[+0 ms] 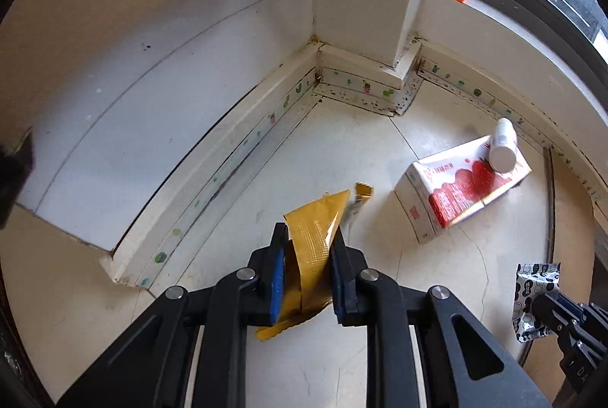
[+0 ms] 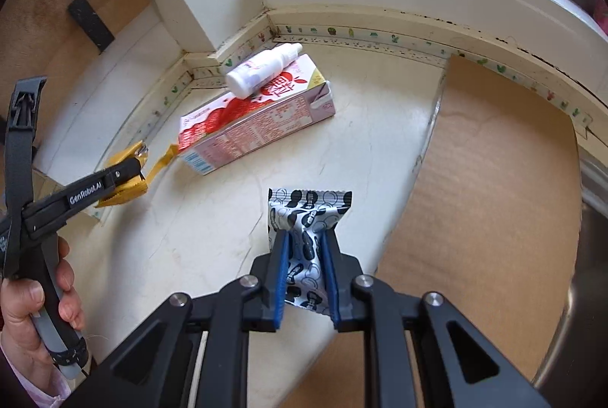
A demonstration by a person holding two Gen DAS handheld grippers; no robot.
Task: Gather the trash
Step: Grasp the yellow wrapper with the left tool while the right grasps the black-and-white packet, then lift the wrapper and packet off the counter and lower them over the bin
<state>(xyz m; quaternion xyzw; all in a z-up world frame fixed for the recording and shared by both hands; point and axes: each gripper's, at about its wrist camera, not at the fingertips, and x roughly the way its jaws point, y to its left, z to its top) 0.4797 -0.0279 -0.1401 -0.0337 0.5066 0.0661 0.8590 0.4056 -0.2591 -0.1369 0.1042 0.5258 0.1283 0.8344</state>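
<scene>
Trash: four pieces show; two are already pinched, two lie loose on the pale floor (image 1: 342,149) by the wall corner.
Yellow wrapper (image 1: 311,237): lower centre of the left wrist view, crumpled and standing up between the blue pads.
Left tool (image 1: 308,244): pressed together on the yellow wrapper; in the right wrist view it sits at the left edge (image 2: 133,172), held by a hand (image 2: 34,317).
Patterned wrapper (image 2: 307,229): black-and-white, lower centre of the right wrist view, its serrated top edge fanning out above the fingertips.
Right tool (image 2: 306,244): pinching the patterned wrapper; it also shows at the lower right edge of the left wrist view (image 1: 547,305).
Milk carton (image 2: 258,119): lying on its side, centre-left of the right wrist view, near the skirting.
White bottle (image 2: 262,70): resting across the carton's upper face, touching it.
Gold scrap (image 1: 363,189): small torn piece just beyond the yellow wrapper, apart from it.
Step in hand: judged to be lifting both wrappers clear to carry them off.
Doing it well: keep both grips firm, since thin foil slips easily; raise straight up so the yellow wrapper's trailing end does not drag the scrap.
Risk: the bottle will likely roll off if the carton is nudged.
Bin: none in view.
</scene>
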